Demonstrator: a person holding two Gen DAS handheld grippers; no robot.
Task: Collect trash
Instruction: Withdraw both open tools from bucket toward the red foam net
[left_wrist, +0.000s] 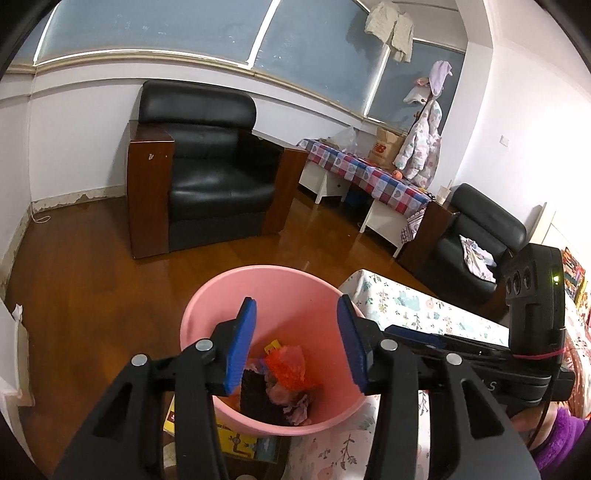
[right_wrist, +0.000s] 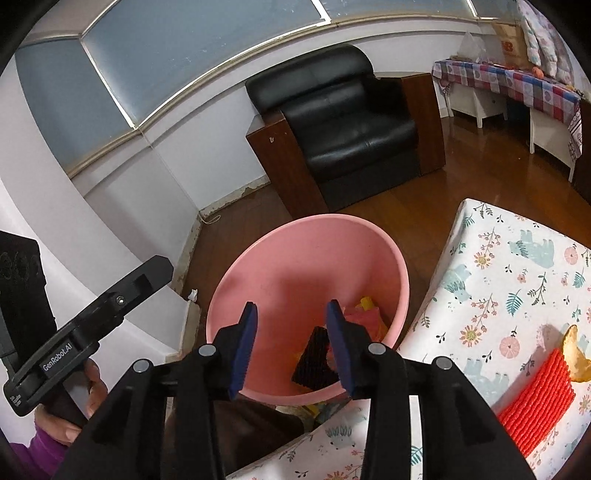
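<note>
Both tools, the left tool (left_wrist: 295, 317) and the right tool (right_wrist: 291, 321), are held agape and empty over the pink bin (right_wrist: 236, 280), where trash (left_wrist: 291, 369) is already gathered; a red ribbed item (right_wrist: 535, 402) on the floral desk (right_wrist: 517, 266) is judged the next pickup (reachable by the right).

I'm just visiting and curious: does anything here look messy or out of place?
Yes: a red corrugated piece and a yellowish scrap lie on the floral tablecloth beside the pink bin, which already holds trash.
</note>
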